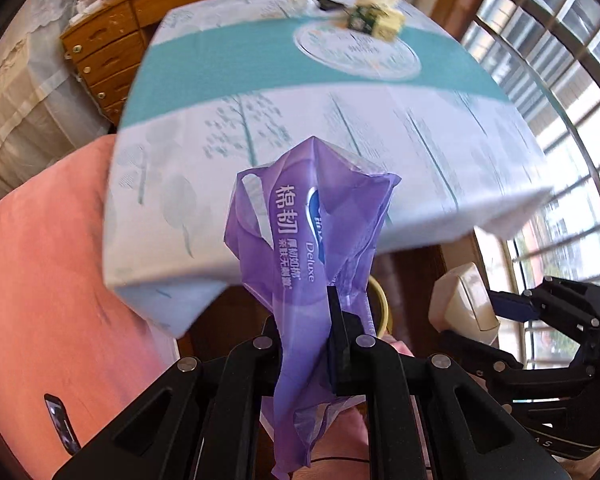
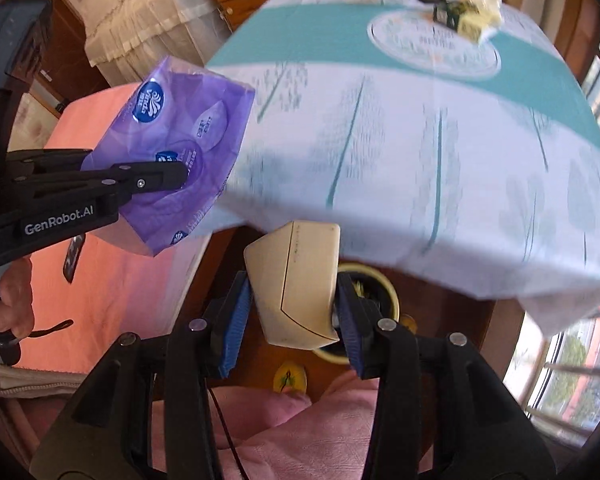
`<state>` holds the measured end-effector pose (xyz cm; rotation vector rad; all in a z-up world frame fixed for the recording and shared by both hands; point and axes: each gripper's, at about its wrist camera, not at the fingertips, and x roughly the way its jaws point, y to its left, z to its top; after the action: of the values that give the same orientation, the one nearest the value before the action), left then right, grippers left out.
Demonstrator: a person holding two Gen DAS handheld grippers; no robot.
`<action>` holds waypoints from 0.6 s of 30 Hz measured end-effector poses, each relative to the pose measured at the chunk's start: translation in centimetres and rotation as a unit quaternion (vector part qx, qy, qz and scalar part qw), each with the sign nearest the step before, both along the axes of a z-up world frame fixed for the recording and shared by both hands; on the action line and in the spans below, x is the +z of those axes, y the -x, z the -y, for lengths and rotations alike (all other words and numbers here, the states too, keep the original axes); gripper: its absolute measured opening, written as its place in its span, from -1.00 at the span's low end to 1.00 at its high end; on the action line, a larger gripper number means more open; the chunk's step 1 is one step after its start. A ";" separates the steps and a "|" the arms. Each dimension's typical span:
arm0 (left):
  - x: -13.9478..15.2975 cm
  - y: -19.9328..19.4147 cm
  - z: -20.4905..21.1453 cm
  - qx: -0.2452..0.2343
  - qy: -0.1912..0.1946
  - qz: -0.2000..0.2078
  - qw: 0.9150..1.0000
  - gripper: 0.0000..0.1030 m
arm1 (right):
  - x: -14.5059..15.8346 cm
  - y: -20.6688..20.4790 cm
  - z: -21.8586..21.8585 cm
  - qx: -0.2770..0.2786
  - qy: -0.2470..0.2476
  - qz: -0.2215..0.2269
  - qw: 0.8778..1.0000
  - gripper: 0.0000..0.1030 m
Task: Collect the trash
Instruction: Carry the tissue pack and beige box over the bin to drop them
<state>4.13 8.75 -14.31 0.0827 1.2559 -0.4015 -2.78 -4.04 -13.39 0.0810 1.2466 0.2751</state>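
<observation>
Fingers of my left gripper (image 1: 306, 332) clamp the purple wrapper (image 1: 312, 216), hanging lengthwise, bin (image 1: 378, 306) just beyond. Right view: right gripper (image 2: 294, 312) pinches the cream box (image 2: 296, 284) directly over the bin (image 2: 380, 284); I judge it nearer.

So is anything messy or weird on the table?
Yes. A jumbled pile of scraps sits at the far end of the table, too blurred to identify. Nothing looks spilled or broken.
</observation>
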 end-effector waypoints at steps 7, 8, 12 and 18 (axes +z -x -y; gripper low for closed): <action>-7.3 6.3 3.7 -0.041 -0.012 -0.052 0.998 -0.81 | -6.1 5.2 0.5 -0.039 0.012 -0.055 0.998 -0.25; -8.5 6.5 4.1 -0.044 -0.015 -0.057 0.997 -0.81 | -7.6 5.7 0.9 -0.054 0.011 -0.064 0.996 -0.25; -14.4 7.8 5.5 -0.056 -0.023 -0.075 0.995 -0.79 | -13.8 7.0 2.3 -0.116 -0.002 -0.097 0.989 -0.25; -23.2 7.3 6.2 -0.046 -0.013 -0.098 0.994 -0.75 | -23.9 7.3 4.0 -0.164 -0.025 -0.129 0.978 -0.25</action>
<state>-3.17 2.51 -37.54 0.1259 1.4557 -0.4816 -10.05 -8.06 -37.30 0.3710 1.4601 0.0079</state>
